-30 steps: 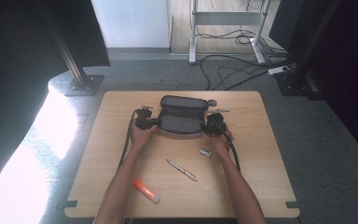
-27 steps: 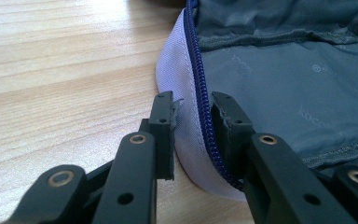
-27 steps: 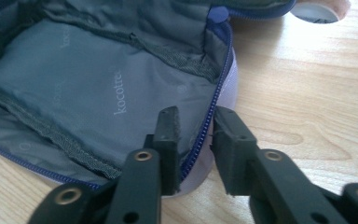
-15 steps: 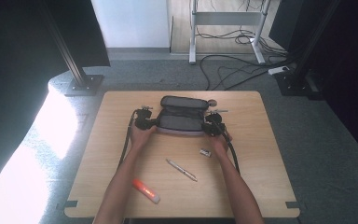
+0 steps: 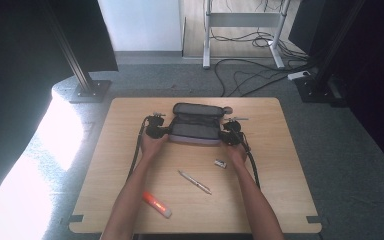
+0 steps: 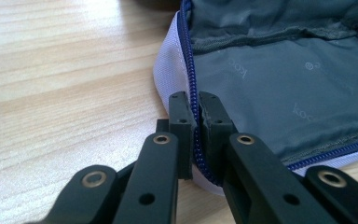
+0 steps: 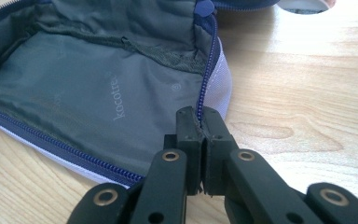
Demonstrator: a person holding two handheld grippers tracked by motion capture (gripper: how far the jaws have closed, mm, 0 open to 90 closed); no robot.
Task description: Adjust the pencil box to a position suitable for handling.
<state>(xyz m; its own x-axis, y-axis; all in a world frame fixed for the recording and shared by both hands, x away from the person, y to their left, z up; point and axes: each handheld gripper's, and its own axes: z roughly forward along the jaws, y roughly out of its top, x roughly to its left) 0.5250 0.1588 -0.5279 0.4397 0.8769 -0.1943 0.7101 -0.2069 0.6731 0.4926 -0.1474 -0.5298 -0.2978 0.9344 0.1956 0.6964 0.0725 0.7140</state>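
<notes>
An unzipped pencil case (image 5: 195, 125) with grey lining and a blue zipper lies open at the middle back of the wooden table (image 5: 130, 165). My left gripper (image 5: 156, 128) is shut on the zipper edge (image 6: 192, 100) at the case's left end (image 6: 261, 79). At the right end of the case (image 7: 98, 88), my right gripper (image 5: 230, 134) is shut on the zipper edge (image 7: 200, 109). Nothing shows inside the case.
A silver pen (image 5: 194, 182) lies nearer the front, a small white eraser (image 5: 220, 163) to its right, and an orange-capped glue stick (image 5: 157, 205) at the front left. Cables (image 5: 135, 155) trail back from both grippers along the forearms. A round white object (image 7: 303, 4) sits beyond the case.
The case lies slightly flatter and wider between the grippers than a second ago; both hands have barely shifted.
</notes>
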